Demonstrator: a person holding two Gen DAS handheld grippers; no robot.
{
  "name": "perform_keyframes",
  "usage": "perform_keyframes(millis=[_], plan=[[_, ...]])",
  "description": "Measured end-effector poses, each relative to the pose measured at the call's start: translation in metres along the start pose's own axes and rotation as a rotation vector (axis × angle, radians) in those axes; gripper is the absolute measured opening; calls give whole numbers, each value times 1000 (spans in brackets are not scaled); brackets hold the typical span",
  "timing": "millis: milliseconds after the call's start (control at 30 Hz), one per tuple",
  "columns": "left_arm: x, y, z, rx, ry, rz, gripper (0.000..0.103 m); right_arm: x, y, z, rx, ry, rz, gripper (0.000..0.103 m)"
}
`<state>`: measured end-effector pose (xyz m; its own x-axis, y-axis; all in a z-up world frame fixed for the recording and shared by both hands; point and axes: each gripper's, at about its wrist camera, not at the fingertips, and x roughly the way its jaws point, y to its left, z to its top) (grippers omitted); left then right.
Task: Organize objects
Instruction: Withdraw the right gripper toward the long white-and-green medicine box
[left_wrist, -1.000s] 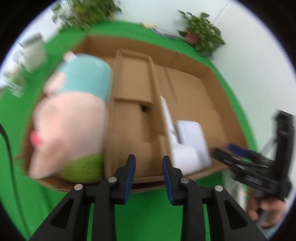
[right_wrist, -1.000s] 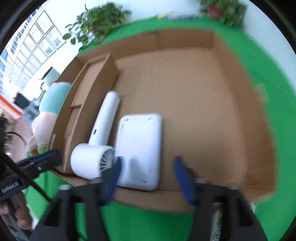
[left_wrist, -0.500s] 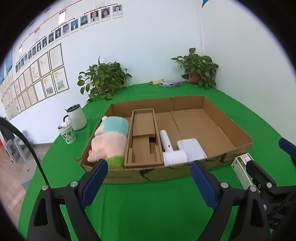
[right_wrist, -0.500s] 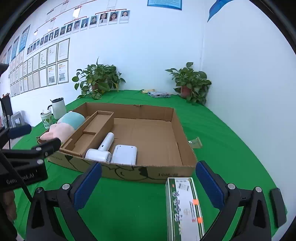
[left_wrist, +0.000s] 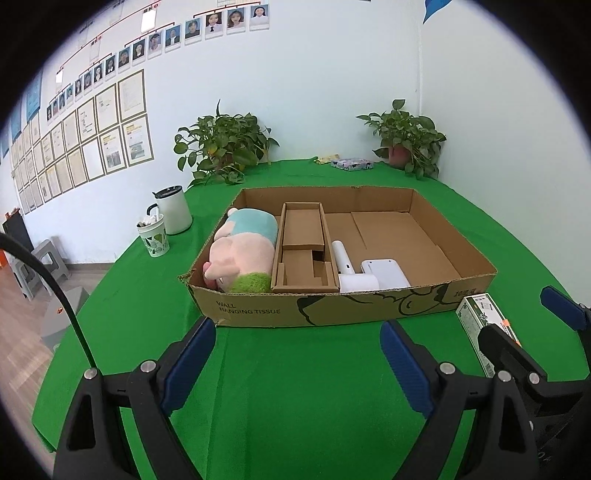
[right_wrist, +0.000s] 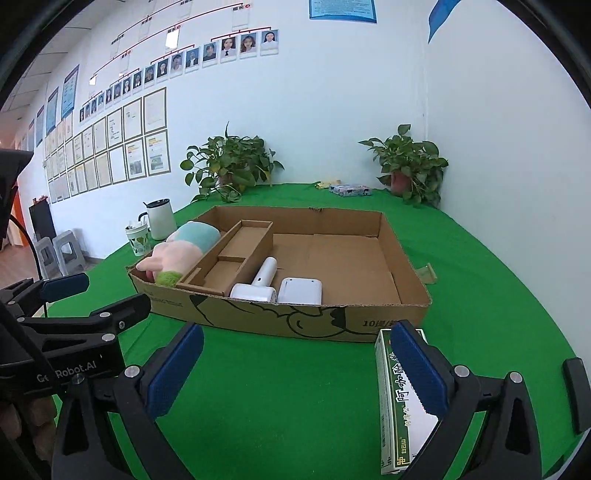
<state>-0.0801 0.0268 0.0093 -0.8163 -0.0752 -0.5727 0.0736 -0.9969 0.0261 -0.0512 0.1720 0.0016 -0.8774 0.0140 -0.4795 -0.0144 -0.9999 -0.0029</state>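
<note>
A shallow cardboard box (left_wrist: 332, 308) (right_wrist: 280, 321) lies on the green table. In it lie a plush pig (left_wrist: 240, 260) (right_wrist: 173, 253) at the left, a cardboard insert (left_wrist: 301, 254) (right_wrist: 229, 258), a white hair dryer (left_wrist: 351, 271) (right_wrist: 258, 284) and a flat white device (left_wrist: 384, 273) (right_wrist: 301, 291). A green and white carton (left_wrist: 484, 323) (right_wrist: 400, 402) lies on the table in front of the box's right corner. My left gripper (left_wrist: 297, 367) is open and empty before the box. My right gripper (right_wrist: 295, 369) is open, its right finger over the carton.
A white kettle (left_wrist: 173, 210) and a patterned cup (left_wrist: 153, 240) stand left of the box. Two potted plants (left_wrist: 225, 147) (left_wrist: 406, 136) and a small packet (left_wrist: 351, 163) are at the table's far edge. A small card piece (right_wrist: 426, 273) lies right of the box.
Both grippers have pulled back out of the box and up, and opened wide. The views went from close above the box contents to a level view of the whole table.
</note>
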Motion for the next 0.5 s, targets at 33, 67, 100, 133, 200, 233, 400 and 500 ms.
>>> perform_keyframes(millis=[33,67,100,133,200,233,400,500], plan=[[-2,0,0,1,-8,-3,91,-3,-1,0,4,-4,3,102],[-4,0,1,6,-11,-5,91,-6,-4,0,11,-5,8,102],[-5,-1,1,17,-6,-7,91,-8,-7,0,21,-6,11,102],[-5,-2,1,28,-6,-3,91,-9,-10,0,34,-3,12,102],[-7,-5,-1,52,-19,15,91,-8,-12,-2,48,16,25,102],[-8,-7,-1,56,-27,20,91,-8,-12,-3,46,19,26,102],[-9,-2,-1,25,-43,-1,91,-10,-10,-4,29,20,37,102],[-6,4,-1,0,-40,1,91,-10,-13,-3,31,20,47,102]])
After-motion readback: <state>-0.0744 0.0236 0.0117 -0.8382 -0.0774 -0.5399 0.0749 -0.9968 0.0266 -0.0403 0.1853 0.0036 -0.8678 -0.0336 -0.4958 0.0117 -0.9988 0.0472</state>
